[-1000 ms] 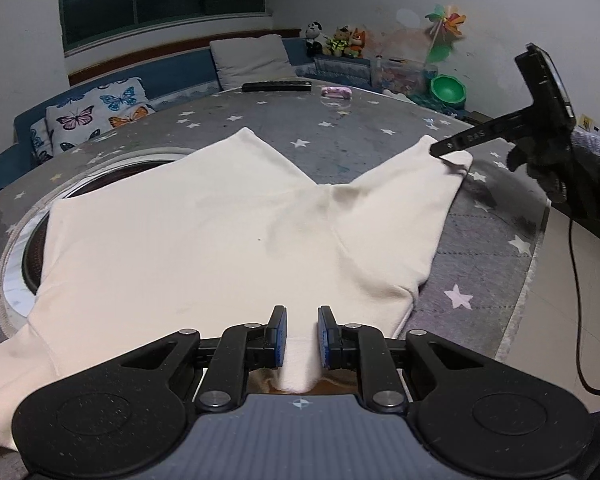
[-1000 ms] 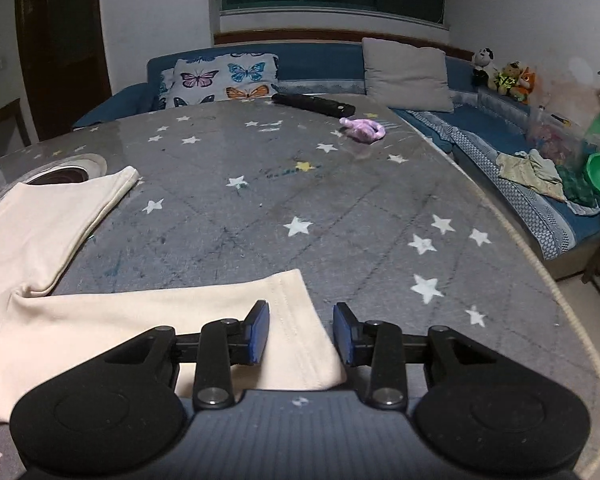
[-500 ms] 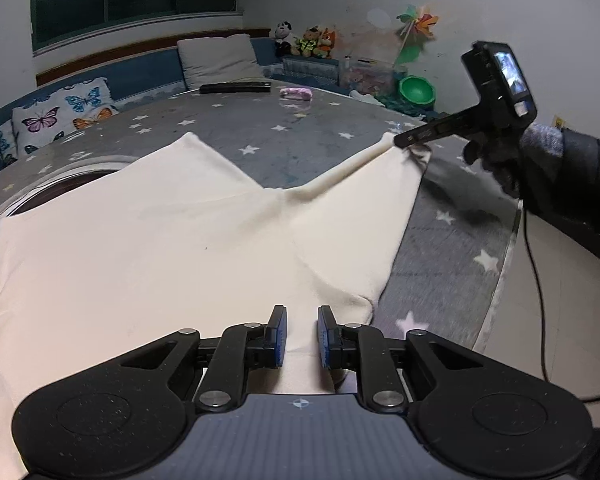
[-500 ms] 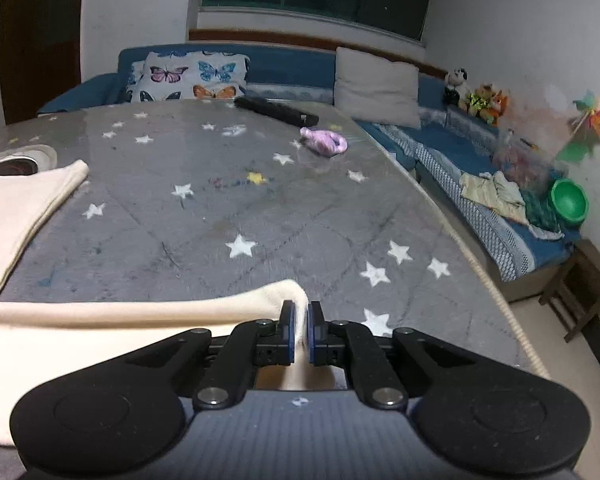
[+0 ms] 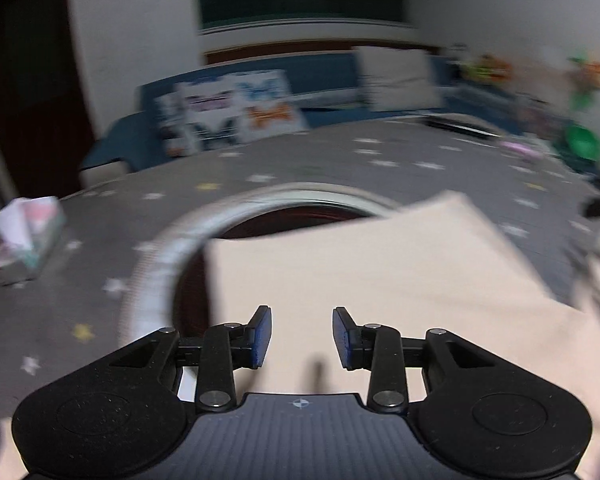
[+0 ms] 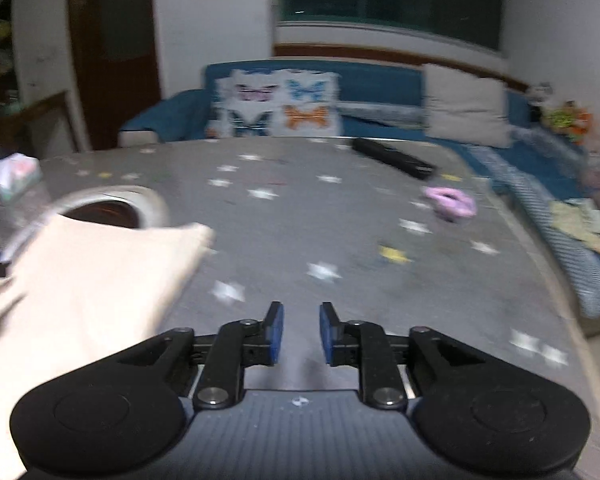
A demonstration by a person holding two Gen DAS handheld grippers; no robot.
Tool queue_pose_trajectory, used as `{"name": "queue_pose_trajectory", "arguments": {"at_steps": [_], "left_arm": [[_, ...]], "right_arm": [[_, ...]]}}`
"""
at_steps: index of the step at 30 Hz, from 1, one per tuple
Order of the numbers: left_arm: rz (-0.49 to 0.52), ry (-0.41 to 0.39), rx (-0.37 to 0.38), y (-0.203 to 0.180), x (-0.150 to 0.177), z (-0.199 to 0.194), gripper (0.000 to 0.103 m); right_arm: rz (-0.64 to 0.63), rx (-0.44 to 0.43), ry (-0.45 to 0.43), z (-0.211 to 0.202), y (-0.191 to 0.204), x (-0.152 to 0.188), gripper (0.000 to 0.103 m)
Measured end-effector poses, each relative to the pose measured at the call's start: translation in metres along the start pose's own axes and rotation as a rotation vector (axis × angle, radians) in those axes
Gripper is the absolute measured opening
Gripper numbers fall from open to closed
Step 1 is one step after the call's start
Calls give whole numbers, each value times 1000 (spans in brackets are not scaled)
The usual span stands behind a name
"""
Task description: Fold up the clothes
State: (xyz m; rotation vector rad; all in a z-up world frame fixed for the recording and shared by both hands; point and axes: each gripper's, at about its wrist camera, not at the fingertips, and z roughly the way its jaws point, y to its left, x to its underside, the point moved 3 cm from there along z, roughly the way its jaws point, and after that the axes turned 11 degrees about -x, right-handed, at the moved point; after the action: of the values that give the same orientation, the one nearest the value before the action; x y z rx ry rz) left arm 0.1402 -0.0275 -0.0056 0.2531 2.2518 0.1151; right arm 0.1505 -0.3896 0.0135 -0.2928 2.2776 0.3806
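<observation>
A cream garment [image 5: 380, 272] lies on the grey star-patterned table, partly over a round hole in the tabletop. My left gripper [image 5: 302, 338] is open and empty, its jaws wide apart just above the cloth. In the right wrist view the garment [image 6: 88, 280] lies to the left. My right gripper [image 6: 301, 334] is open and empty over bare table, to the right of the cloth. Both views are blurred.
A round hole with a pale rim [image 5: 168, 256] opens in the table beside the cloth. A tissue pack [image 5: 24, 240] sits at the left. A black remote [image 6: 392, 158] and a pink toy [image 6: 450, 202] lie at the far right. A blue sofa [image 6: 376, 84] stands behind.
Both grippers have let go of the cloth and opened. The garment's lifted part now lies folded over on the table. Both cameras have swung to the left.
</observation>
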Motion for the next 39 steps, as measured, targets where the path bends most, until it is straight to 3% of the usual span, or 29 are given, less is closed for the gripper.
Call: {"name": "queue_pose_trajectory", "arguments": {"at_steps": [4,8,13,15,17,18,24,28,33,34,37,39], "left_arm": [[-41,28,-78,26,-15,34,37],[-81,57,-155,53,-29,68,39],[-73,80,-154,59,-31,91,37],[-61,77,-139,58,-31,95,21],[-43,72,-125,57,-32,99,6],[-34,66,-123,56,-33,100,4],[-41,34,-171,65,-41,110,2],[-50,55,-186,71,-42,118,3],[-57,41,-190,77,-43,104,9],[-60,36,-190,78,-43,99,11],[-66,19,-185,80,-36,78,43],[-66,10,-186,81,-27,63,50]], "right_arm": [[2,-125,23,32,24,-21,20],[2,-182,64,71,41,-34,22],[9,-178,109,110,44,-37,22],[11,-176,116,120,43,-37,19],[-2,-169,112,124,44,-40,5],[-14,-165,109,126,45,-43,4],[-93,-131,69,141,54,-58,4],[-101,-105,90,154,56,-61,8],[-144,-119,82,132,65,-62,17],[-153,-141,86,125,70,-62,24],[-198,-193,109,106,87,-49,34],[-228,-226,128,94,99,-37,36]]}}
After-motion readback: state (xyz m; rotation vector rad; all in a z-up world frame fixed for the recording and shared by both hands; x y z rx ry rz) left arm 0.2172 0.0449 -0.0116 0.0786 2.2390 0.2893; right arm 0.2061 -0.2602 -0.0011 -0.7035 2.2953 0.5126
